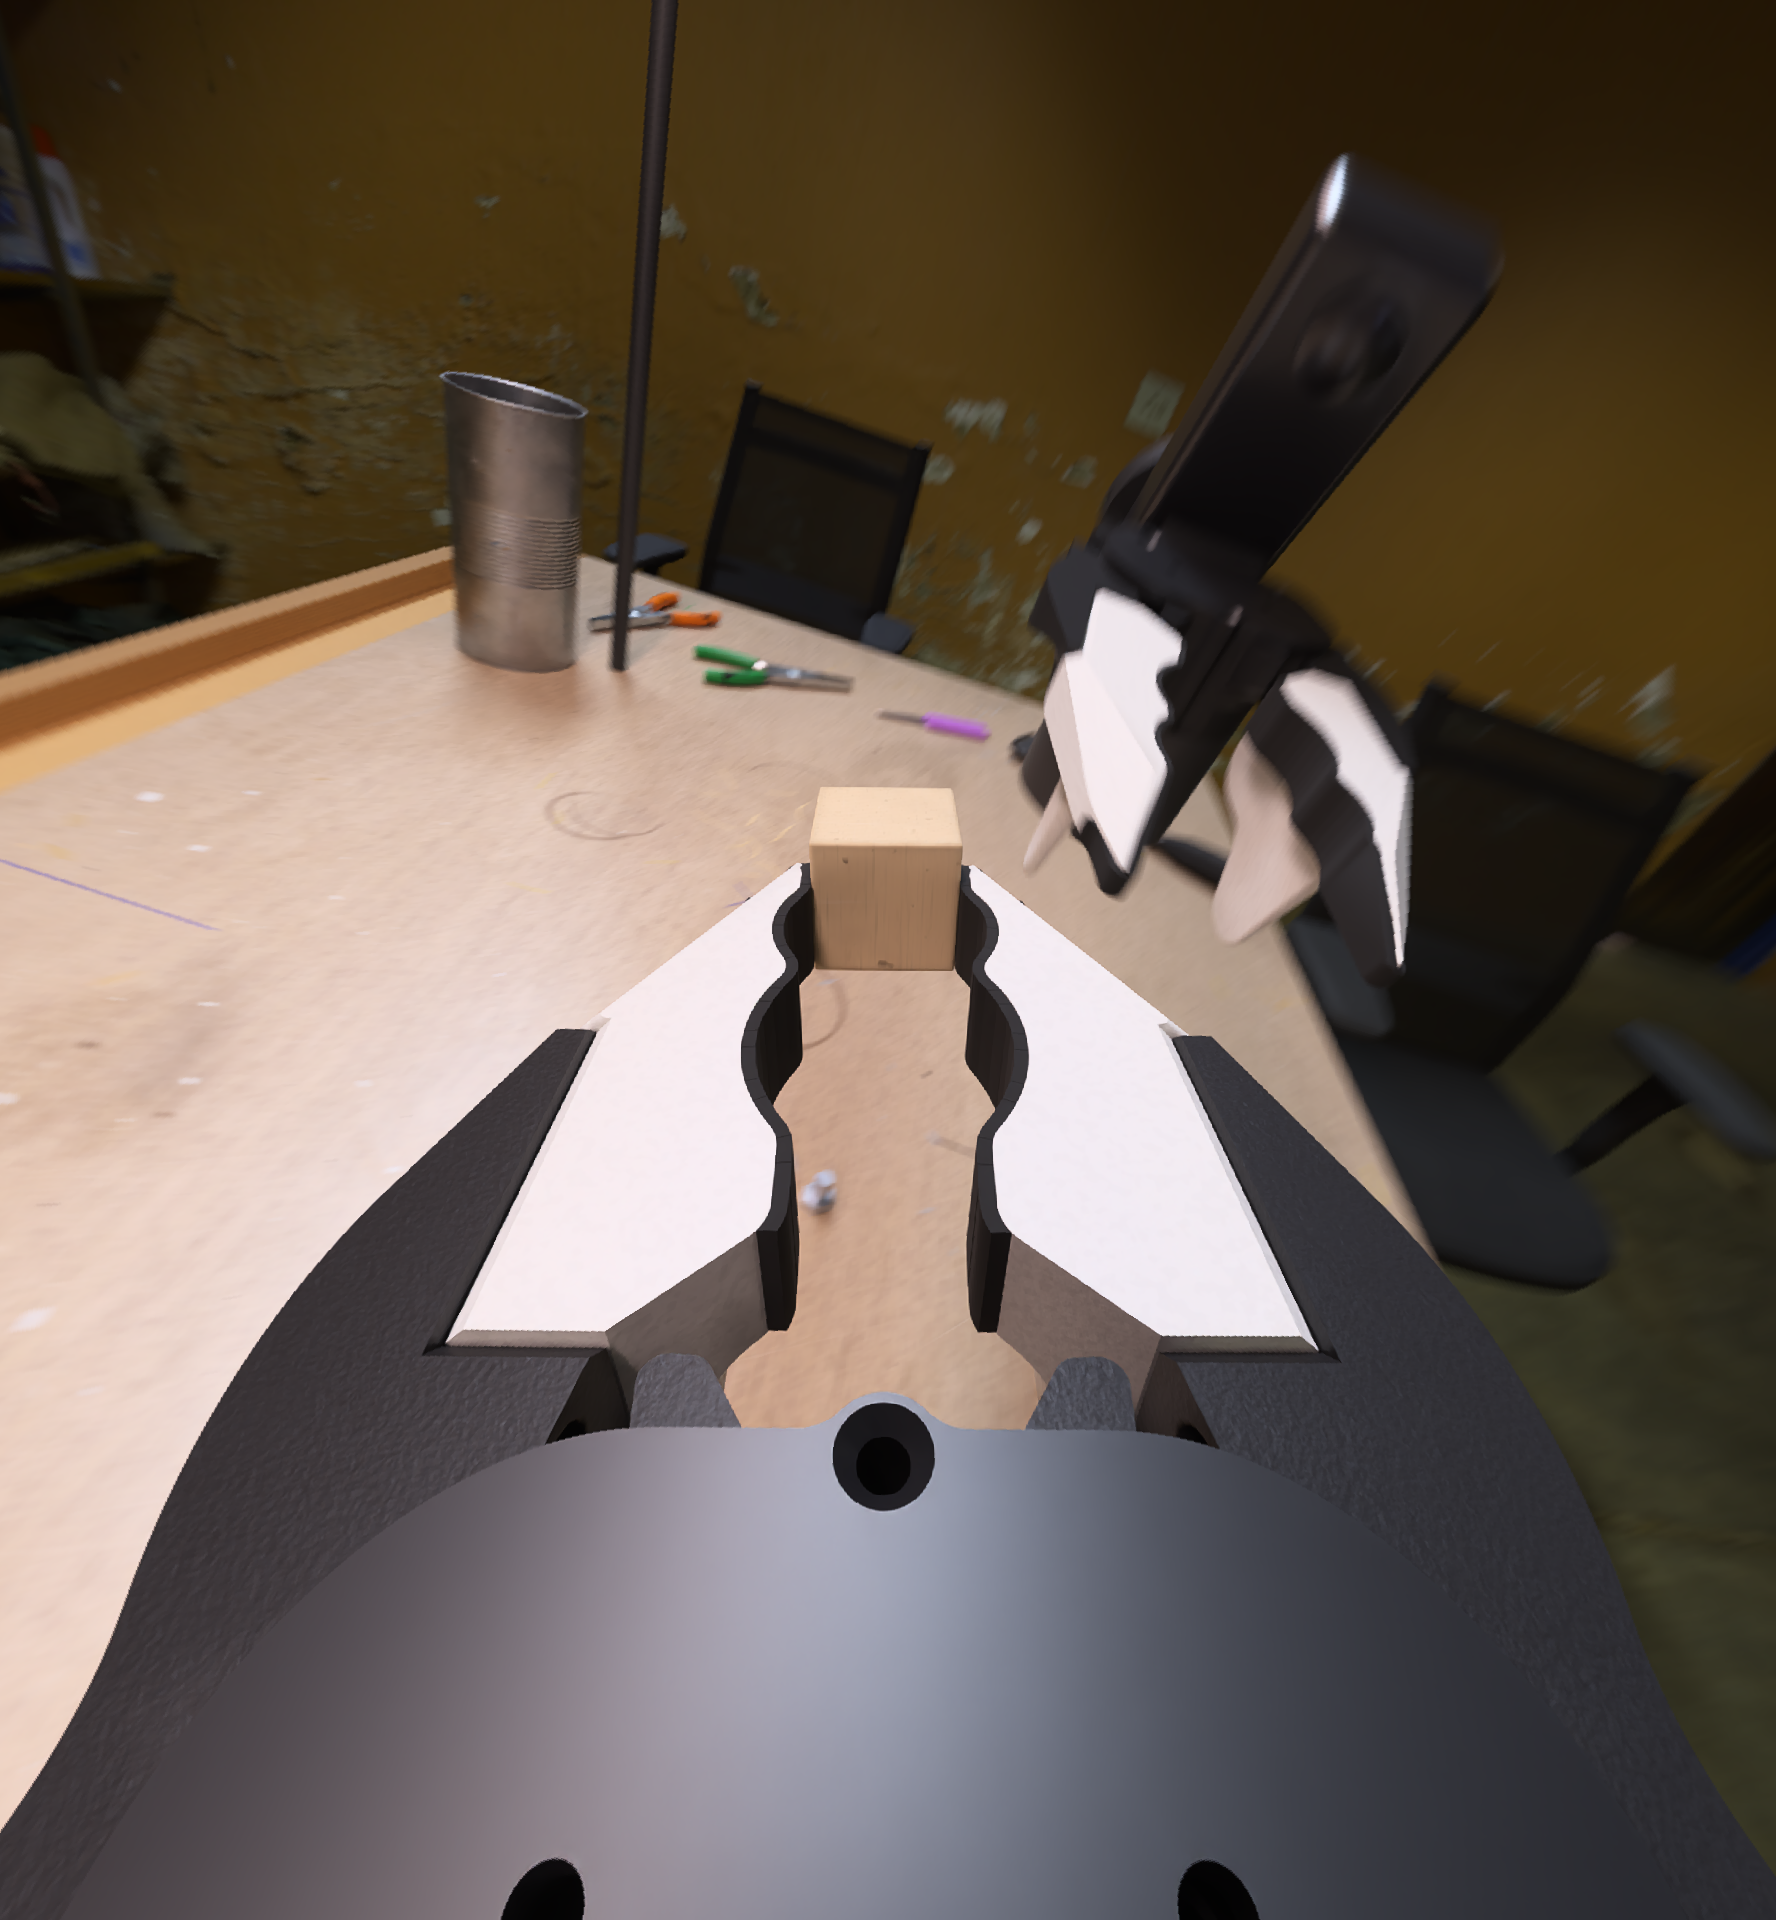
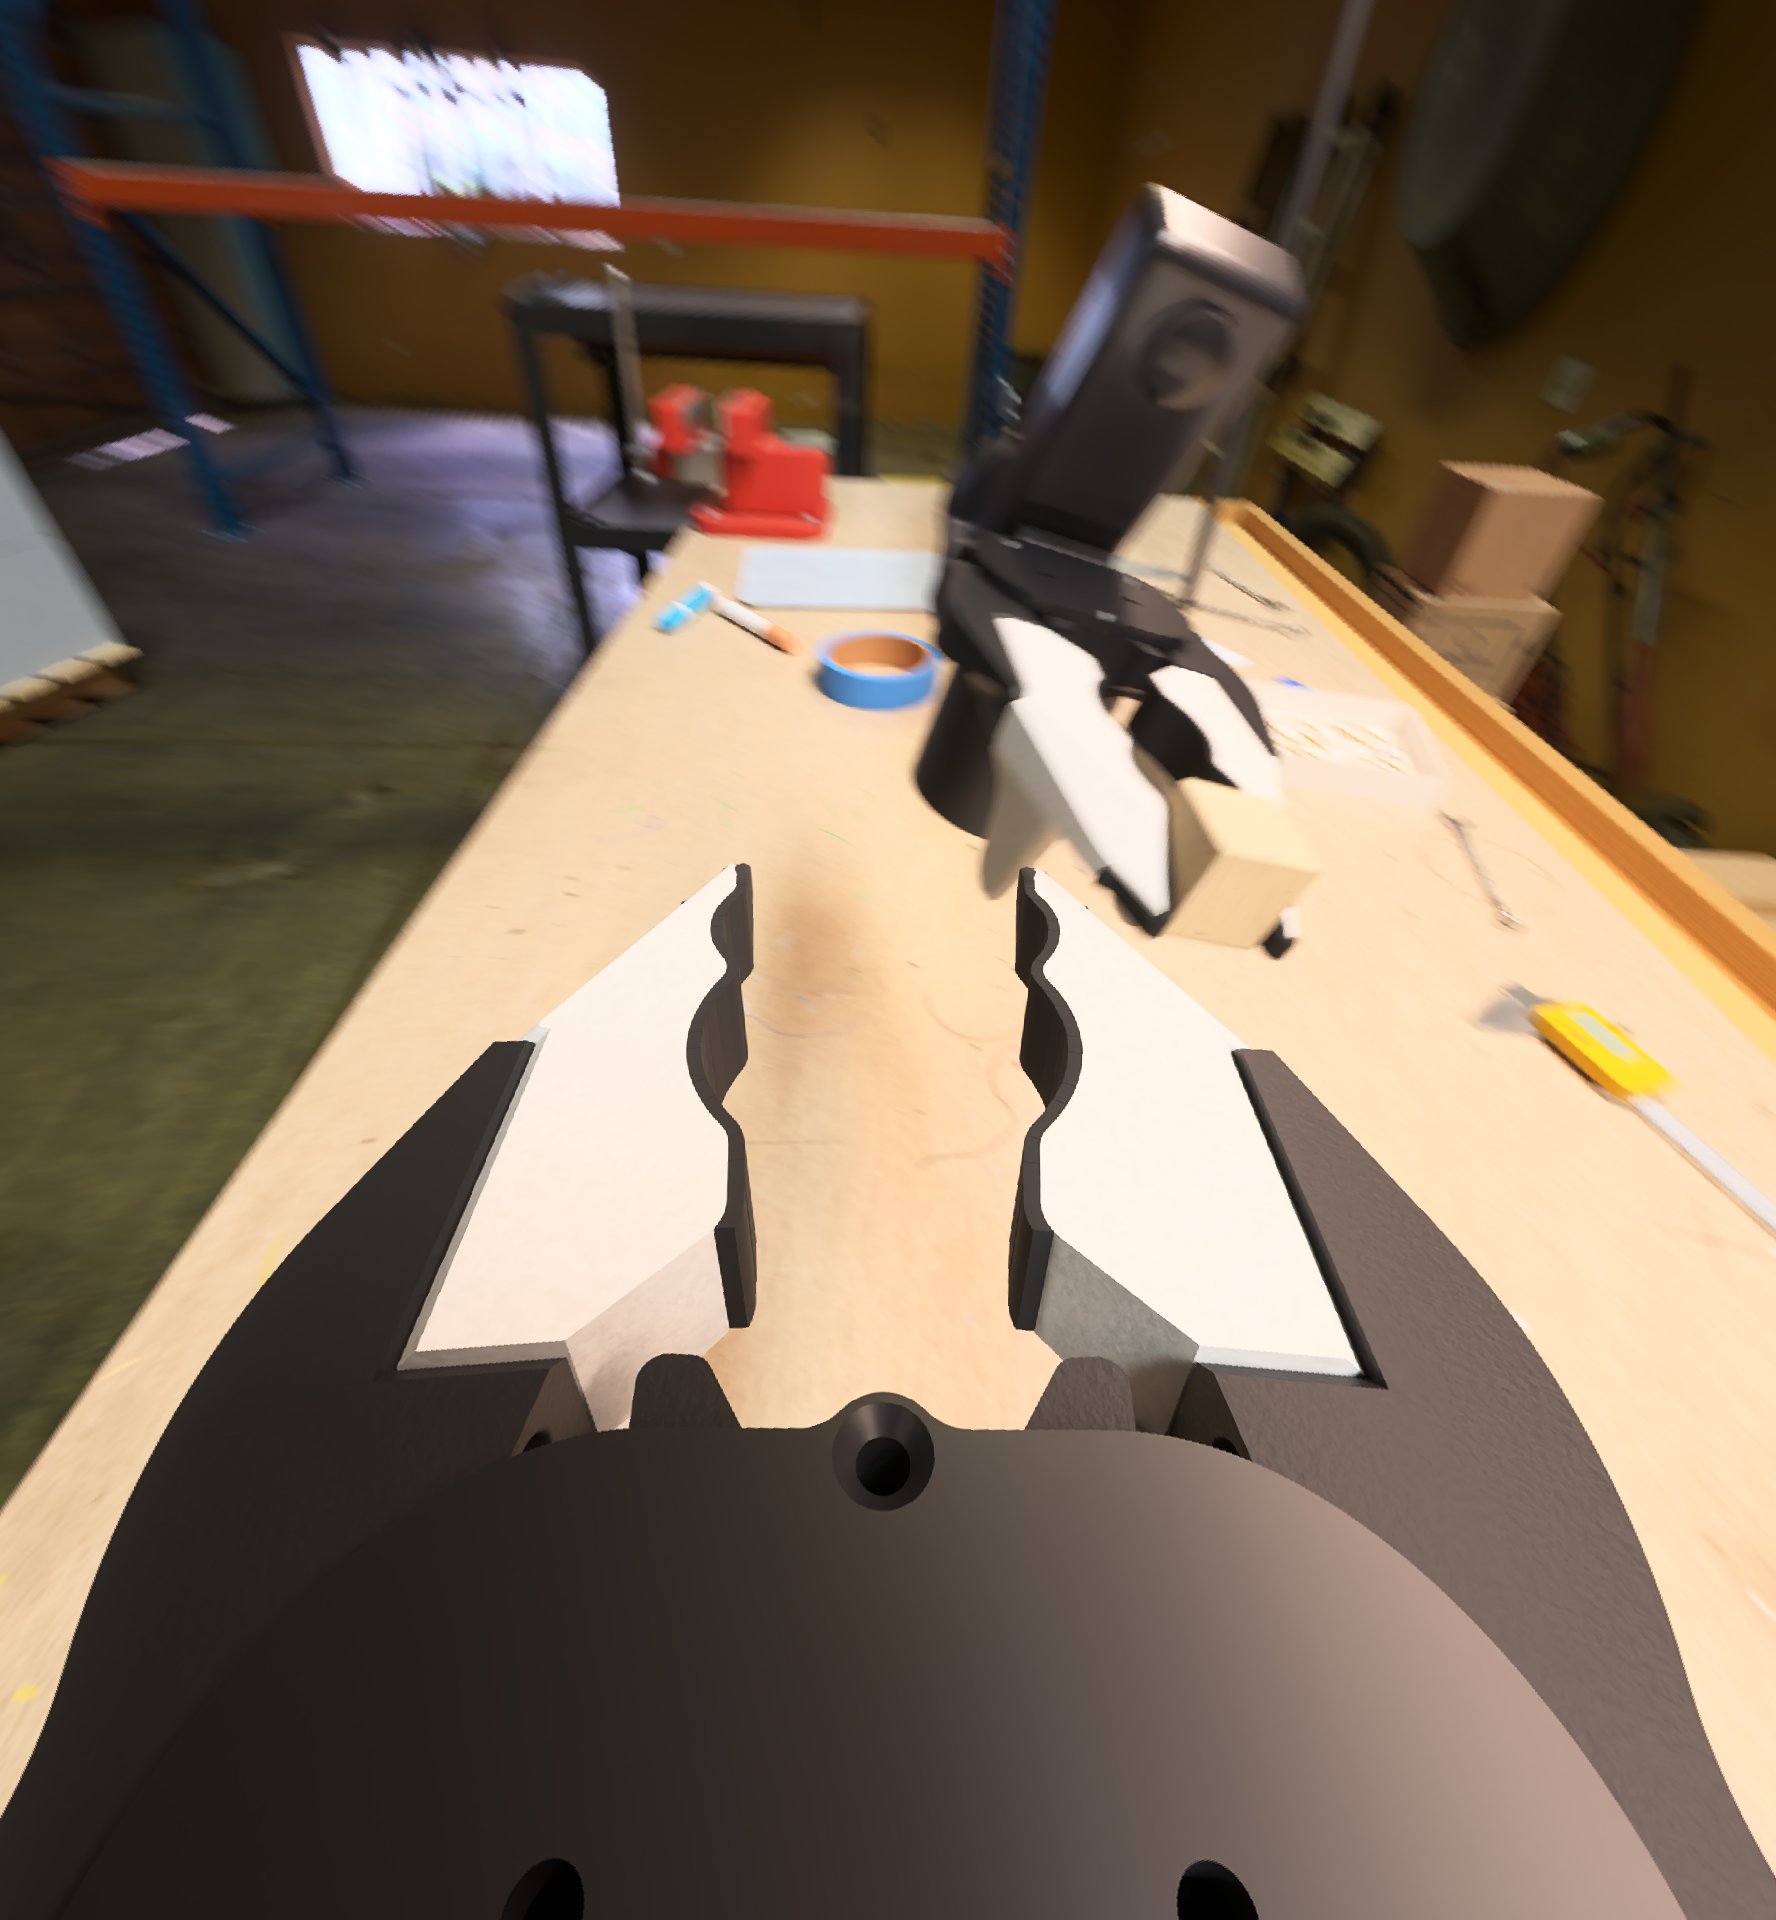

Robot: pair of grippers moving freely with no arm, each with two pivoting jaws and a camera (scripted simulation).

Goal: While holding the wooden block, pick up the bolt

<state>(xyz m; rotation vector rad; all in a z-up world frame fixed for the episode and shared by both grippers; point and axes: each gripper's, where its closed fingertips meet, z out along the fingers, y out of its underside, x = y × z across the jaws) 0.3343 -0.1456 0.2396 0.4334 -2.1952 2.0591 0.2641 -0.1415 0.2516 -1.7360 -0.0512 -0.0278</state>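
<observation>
My left gripper [image 1: 884, 914] is shut on the wooden block [image 1: 884, 894], a pale cube pinched at the fingertips and held above the wooden table [image 1: 240, 987]. The small silver bolt [image 1: 819, 1190] lies on the table below, seen through the gap between my left fingers. My right gripper [image 1: 1154, 883] hovers open and empty up to the right of the block, tilted down. In the right wrist view my right gripper [image 2: 884, 878] is open over bare table, and the left gripper [image 2: 1211, 862] holds the block [image 2: 1253, 883] ahead to the right. The bolt is not visible there.
A metal can [image 1: 520, 530], a thin dark pole [image 1: 645, 332], orange pliers [image 1: 660, 615], green pliers [image 1: 759, 670] and a purple tool [image 1: 941, 724] sit at the far end. Blue tape [image 2: 879, 670], a black cylinder [image 2: 957, 758], a red vise [image 2: 749, 462] and a yellow tool [image 2: 1596, 1044] lie around. Chairs [image 1: 1486, 1039] stand beside the table.
</observation>
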